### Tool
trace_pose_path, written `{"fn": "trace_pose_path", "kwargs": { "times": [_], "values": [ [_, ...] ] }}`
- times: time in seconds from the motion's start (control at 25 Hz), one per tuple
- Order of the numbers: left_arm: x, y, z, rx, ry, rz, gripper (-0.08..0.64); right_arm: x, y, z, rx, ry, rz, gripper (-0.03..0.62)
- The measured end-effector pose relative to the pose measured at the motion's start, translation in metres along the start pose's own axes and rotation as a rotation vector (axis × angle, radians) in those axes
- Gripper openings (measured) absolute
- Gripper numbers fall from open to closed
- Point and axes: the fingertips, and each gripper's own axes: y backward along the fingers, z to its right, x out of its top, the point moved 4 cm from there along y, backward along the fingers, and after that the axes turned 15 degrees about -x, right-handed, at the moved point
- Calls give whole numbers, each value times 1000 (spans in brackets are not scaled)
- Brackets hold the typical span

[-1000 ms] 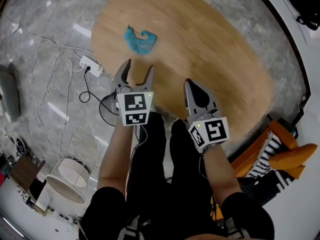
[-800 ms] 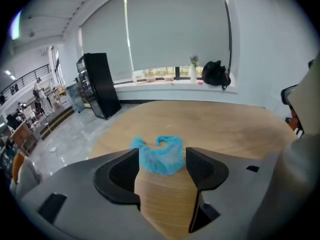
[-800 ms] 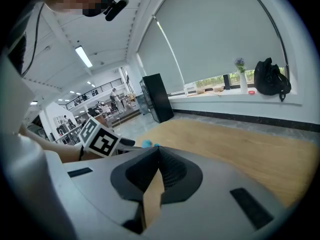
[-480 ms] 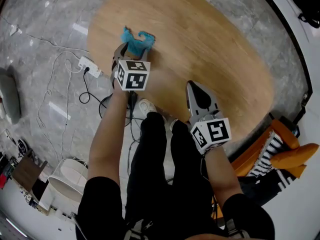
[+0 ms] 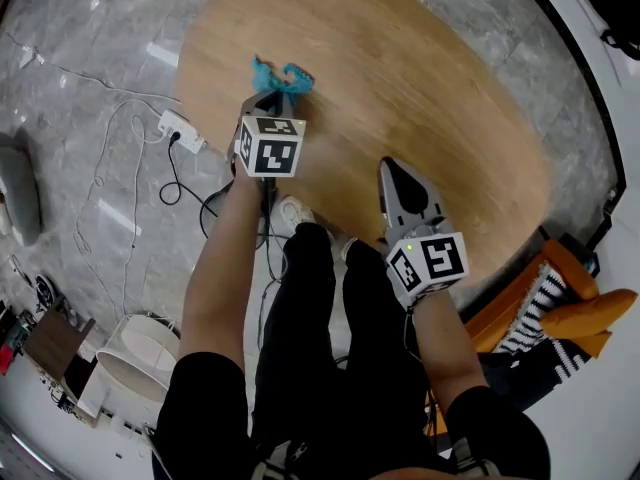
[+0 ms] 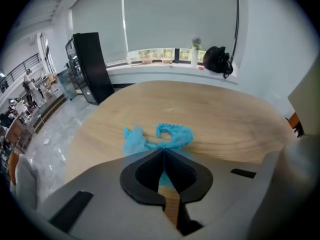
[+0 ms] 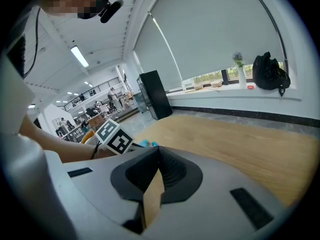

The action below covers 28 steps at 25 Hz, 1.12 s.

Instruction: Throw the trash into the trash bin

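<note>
Since a second earlier, my left gripper (image 6: 163, 150) had swung out from above my lap and down to the blue trash (image 6: 160, 135) on the wooden table (image 5: 430, 78). Its jaws had just been closing, and they pinched the crumpled stuff at their tips. The right gripper (image 7: 159, 149) had hardly shifted — jaws together, empty, over the table's near edge. On the floor to the left stood a white bin (image 5: 140, 353) and a power strip (image 5: 180, 128), and at far right an orange chair (image 5: 570, 308).

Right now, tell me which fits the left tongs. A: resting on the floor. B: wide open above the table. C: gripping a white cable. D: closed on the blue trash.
D: the left tongs are pinched together on the blue trash, which lies on the wooden table.
</note>
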Motion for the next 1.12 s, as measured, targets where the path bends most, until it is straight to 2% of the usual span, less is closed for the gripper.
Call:
{"fn": "trace_pose_path", "kwargs": {
  "times": [0.16,0.48,0.8,1.12],
  "values": [
    [12,24,5,31,-1,72,17,1,-3,-4,6,6,2,11],
    [14,98,42,12,94,241,15,9,-4,-16,31,3,28,11],
    [-12,163,75,6,212,320,17,14,-6,-38,58,38,36,11],
    [-51,201,58,84,347,378,15,11,-5,-74,119,68,21,11]
  ]
}}
